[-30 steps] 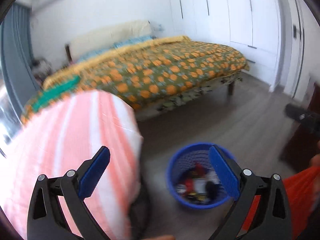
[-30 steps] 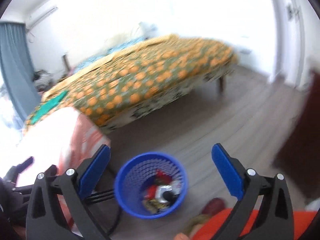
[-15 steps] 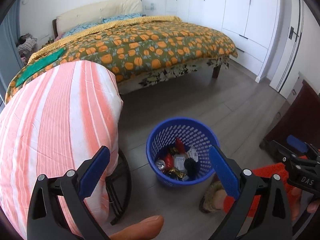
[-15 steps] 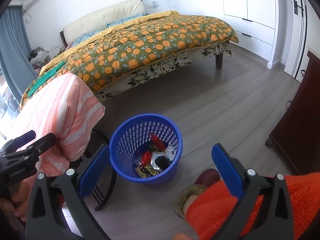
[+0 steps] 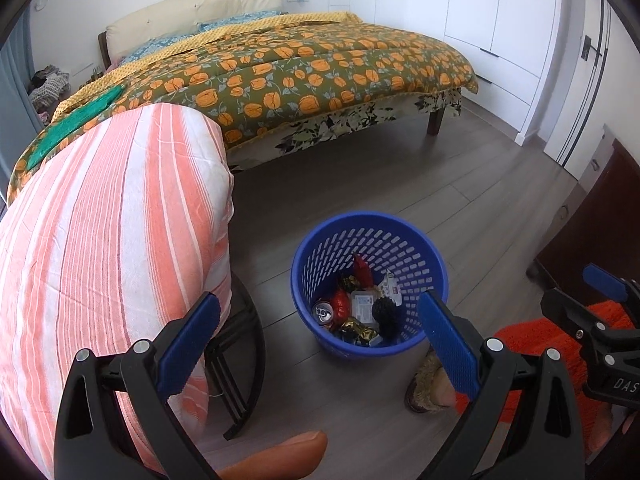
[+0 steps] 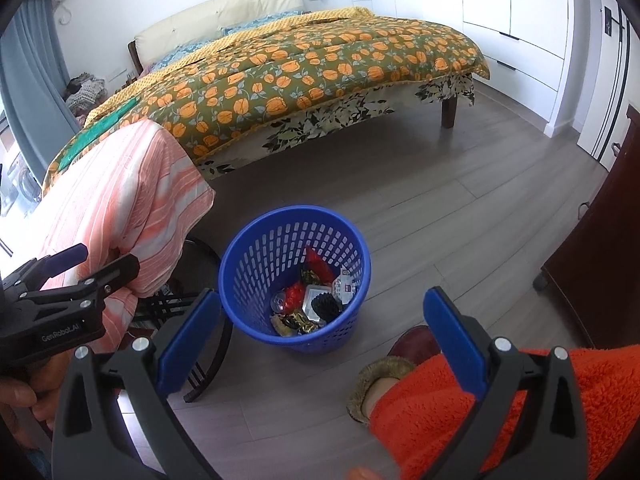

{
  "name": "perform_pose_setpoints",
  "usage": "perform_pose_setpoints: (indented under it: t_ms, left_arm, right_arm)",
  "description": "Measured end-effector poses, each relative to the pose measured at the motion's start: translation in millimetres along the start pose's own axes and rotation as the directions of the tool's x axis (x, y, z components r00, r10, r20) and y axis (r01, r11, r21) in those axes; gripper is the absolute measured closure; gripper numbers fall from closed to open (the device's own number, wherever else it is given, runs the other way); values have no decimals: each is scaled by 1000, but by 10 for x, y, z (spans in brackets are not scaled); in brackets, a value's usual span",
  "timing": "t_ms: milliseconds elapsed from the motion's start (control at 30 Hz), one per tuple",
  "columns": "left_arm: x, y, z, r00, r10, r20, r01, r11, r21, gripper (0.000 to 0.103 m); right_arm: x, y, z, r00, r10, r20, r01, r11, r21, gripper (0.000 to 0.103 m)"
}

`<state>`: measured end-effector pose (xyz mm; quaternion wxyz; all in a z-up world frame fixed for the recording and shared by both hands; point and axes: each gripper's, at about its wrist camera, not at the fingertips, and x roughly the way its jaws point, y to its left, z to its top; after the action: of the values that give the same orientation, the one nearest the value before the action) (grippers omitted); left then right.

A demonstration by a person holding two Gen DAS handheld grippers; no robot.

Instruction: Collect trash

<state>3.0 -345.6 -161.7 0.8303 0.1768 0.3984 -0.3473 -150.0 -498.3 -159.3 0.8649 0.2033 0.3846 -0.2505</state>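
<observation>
A blue perforated bin (image 5: pixel 320 256) (image 6: pixel 248 264) stands on the grey wood floor, holding a drink can (image 5: pixel 323 313), red wrappers (image 5: pixel 362 270), gold foil and a black scrunched item (image 5: pixel 384 311). My left gripper (image 5: pixel 320 336) hovers above and in front of it, open and empty. My right gripper (image 6: pixel 320 332) also hangs above the bin, open with nothing between its blue pads. Each gripper shows in the other's view: the right gripper (image 5: pixel 600 320) at the right edge, the left gripper (image 6: pixel 72 280) at the left edge.
An orange-and-white striped cloth (image 5: pixel 112 240) drapes over a black-framed chair (image 5: pixel 240 360) just left of the bin. A bed (image 5: pixel 300 68) with an orange-flowered cover fills the back. A dark wood cabinet (image 6: pixel 600 260) stands at right; a person's orange fleece leg (image 6: pixel 460 400) and slipper are beside the bin.
Both views have steadied and tilted down toward the bin, which now sits more centrally. Both grippers stayed open throughout.
</observation>
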Motion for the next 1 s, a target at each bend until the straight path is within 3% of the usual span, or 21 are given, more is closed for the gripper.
perform_pose_setpoints:
  t_ms: [1000]
  left_arm:
    - [66,38,-36,1000,12,-15,-12,1000,3,5]
  right_arm:
    - [58,73,-31,1000,1,-22,-2,1000,-25,5]
